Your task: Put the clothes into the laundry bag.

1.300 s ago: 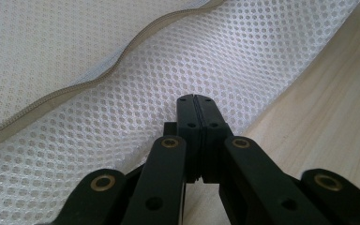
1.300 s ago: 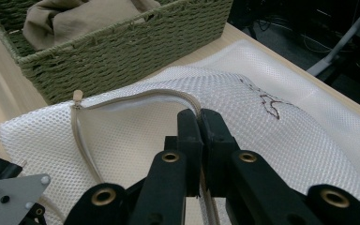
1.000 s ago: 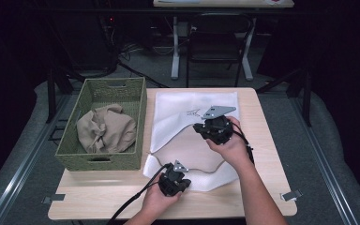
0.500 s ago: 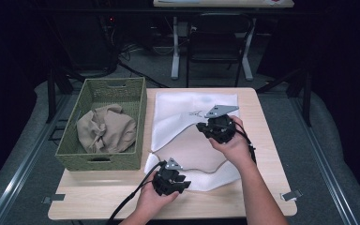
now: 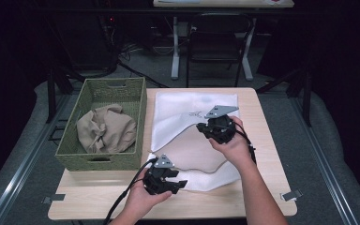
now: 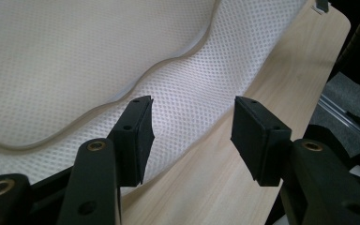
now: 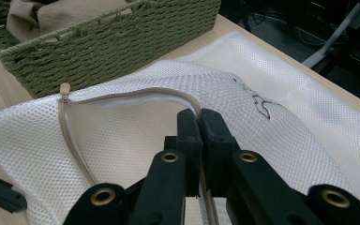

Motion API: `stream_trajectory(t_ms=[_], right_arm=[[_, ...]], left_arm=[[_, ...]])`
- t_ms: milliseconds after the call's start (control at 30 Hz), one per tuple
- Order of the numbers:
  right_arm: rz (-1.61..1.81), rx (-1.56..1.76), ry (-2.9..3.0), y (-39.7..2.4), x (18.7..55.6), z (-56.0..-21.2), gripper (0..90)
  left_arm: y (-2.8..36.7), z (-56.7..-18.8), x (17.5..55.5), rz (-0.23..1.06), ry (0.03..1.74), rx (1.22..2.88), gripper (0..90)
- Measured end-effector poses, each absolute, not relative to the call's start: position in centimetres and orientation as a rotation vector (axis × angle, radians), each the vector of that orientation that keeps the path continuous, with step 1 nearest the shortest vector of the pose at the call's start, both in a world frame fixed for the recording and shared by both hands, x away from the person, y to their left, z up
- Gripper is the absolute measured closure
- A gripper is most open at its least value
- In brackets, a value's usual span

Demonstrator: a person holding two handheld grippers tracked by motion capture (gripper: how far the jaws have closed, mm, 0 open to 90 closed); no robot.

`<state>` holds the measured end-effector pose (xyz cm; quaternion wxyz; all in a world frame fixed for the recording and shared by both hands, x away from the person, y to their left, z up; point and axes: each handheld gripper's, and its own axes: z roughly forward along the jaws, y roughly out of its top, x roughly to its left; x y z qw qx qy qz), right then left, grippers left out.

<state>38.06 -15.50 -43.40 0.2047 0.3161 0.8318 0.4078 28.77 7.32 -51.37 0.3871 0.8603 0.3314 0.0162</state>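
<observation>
1. A white mesh laundry bag (image 5: 194, 110) is laid flat on the wooden table (image 5: 262, 187), just beside a green woven basket (image 5: 101, 161); its near edge reaches towards the table's front.
2. A beige zipper (image 7: 122, 93) is seen along the bag's opening, curving across the mesh, with its pull lying near the basket wall.
3. The right gripper (image 7: 199, 123) is closed on the zipper edge of the bag; its jaws are pressed together with the beige band pinched between them. In the high view the right gripper (image 5: 218, 129) is placed over the middle of the bag.
4. The left gripper (image 6: 192, 124) is held above the bag's near corner, at the mesh edge and the bare table. Its jaws have just been opening and stand apart at a moderate width; nothing is gripped between them, and the pads are clear of the mesh.
5. A crumpled beige cloth (image 5: 105, 129) is contained in the basket.
</observation>
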Motion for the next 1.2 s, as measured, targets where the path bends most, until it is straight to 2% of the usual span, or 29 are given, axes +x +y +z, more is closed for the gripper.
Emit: stream_trajectory(t_ms=[300,867,1200], right_arm=[[1.133,0.878,2.32,-15.5,38.0,-43.4,87.0],[1.131,0.881,2.319,-15.5,38.0,-43.4,87.0],[1.132,0.881,2.32,-15.5,38.0,-43.4,87.0]], left_arm=[[8.6,-49.8,29.0,0.087,0.866,2.212,43.3],[11.2,-46.8,29.8,0.151,0.903,2.2,42.1],[14.0,-45.1,31.1,0.205,0.973,2.201,41.4]])
